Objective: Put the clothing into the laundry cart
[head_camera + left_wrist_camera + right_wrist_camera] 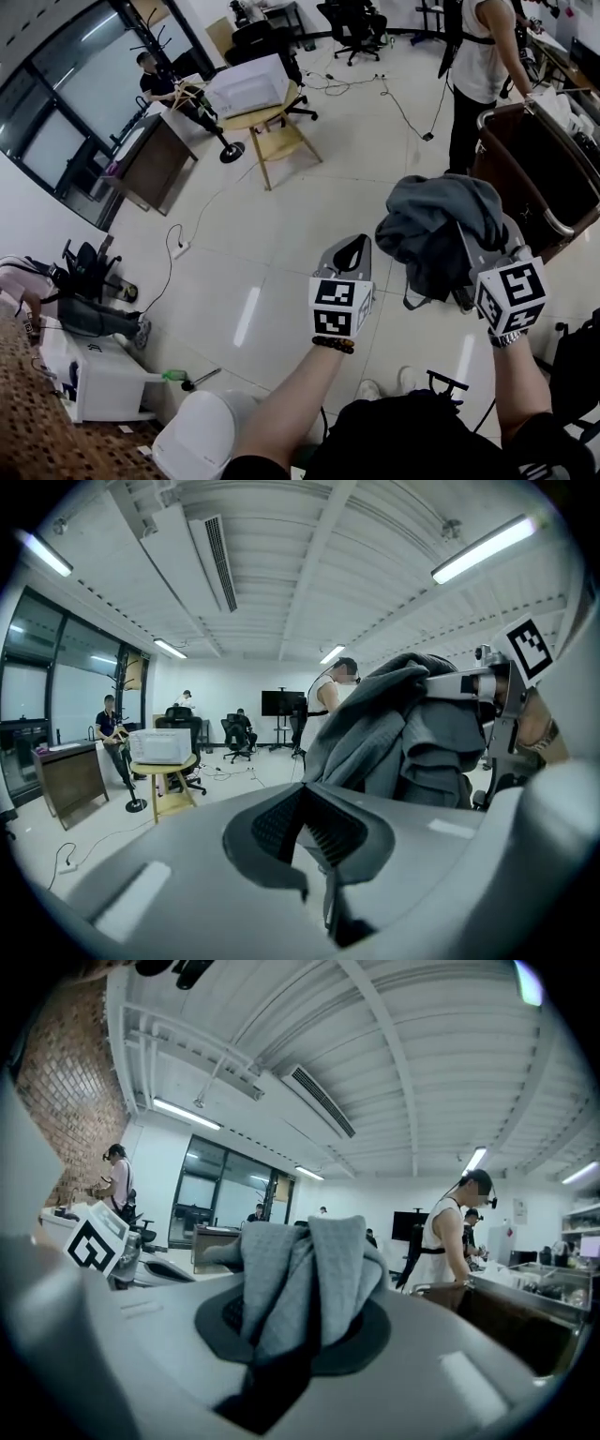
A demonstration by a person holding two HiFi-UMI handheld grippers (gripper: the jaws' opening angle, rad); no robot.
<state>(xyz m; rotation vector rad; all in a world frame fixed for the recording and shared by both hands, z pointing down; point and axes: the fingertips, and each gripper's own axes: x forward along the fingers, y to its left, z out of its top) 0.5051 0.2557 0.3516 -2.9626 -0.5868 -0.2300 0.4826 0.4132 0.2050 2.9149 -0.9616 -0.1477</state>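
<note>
**Grey bundle held just short of the cart**

The room is an open office with a pale tiled floor, loose cables, desk chairs and a small wooden table (272,122) carrying a white box (248,84). The brown laundry cart (562,220) with its metal rim stands at the right. A person in a white top (483,56) stands at its far end.

The right gripper (300,1330) has its jaws clamped on the clothing (441,230), a grey garment bunched into a heap. A thick fold rises from between the pads, and the rest drapes over the gripper body. The bundle hangs in the air, near the cart's near rim but, as far as I can judge, not yet over the opening. The left gripper (349,253) hovers just beside it. Its tips are together with nothing between them.

The step in hand looks like the carry to the cart. To do it well:

- Keep the grip firm, because the pinch holds only one fold and the draped cloth could slide.
- Lift the hanging edges above the rim before moving across, so nothing snags on the metal bar.
- Bring the gripper well inside the opening before the jaws part, so a sleeve cannot trail over the side.
- Give the person at the cart some room.
- Use the free left gripper to push down any fabric that catches on the rim.
</note>
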